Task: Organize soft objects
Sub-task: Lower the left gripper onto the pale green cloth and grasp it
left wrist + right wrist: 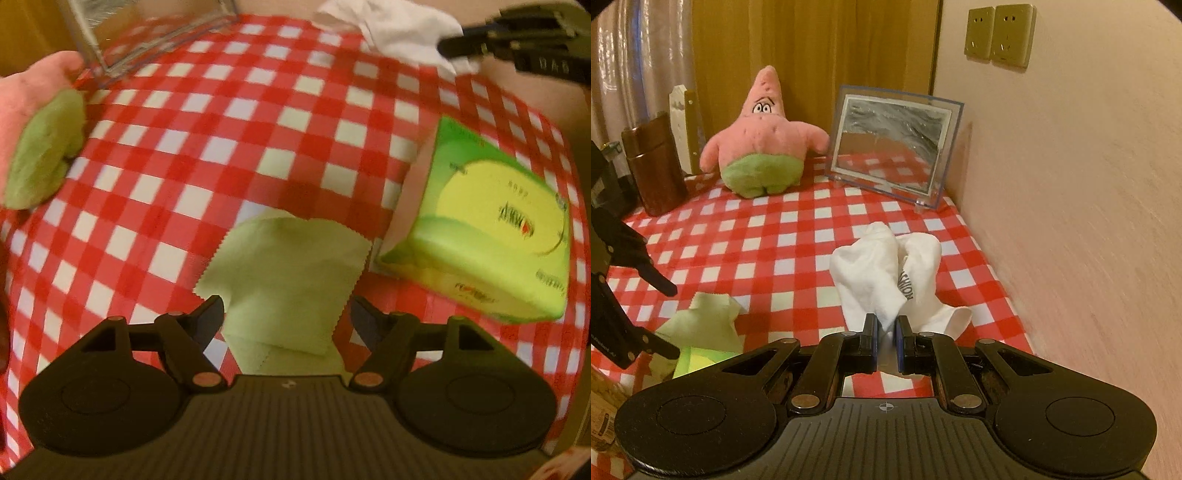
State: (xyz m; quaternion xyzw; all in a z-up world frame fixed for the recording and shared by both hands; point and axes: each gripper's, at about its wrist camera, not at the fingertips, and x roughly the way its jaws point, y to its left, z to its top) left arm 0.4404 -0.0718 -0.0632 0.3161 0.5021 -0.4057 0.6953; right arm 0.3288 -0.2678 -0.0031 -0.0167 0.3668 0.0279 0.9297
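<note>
A red-and-white checked cloth (768,236) covers the desk, which stands against a plain pinkish wall (1071,184) bearing two brass-coloured sockets (999,33). Behind it hang ochre curtains (812,55) — a sheer, shiny one (639,55) beside them. Warm, dim light.

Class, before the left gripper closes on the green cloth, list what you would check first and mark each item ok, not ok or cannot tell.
1. Left gripper open wide enough for the green cloth: ok, fingers stand apart on either side of it.
2. Cloth lies loose on the checked tablecloth: ok.
3. Tissue pack clear of the fingers: ok, it sits beside the cloth, to the right.
4. Right gripper holds the white sock firmly: ok, shut on its fabric.
5. Fingertips low enough to pinch the cloth: cannot tell.
6. Right gripper out of the left one's way: ok.
</note>
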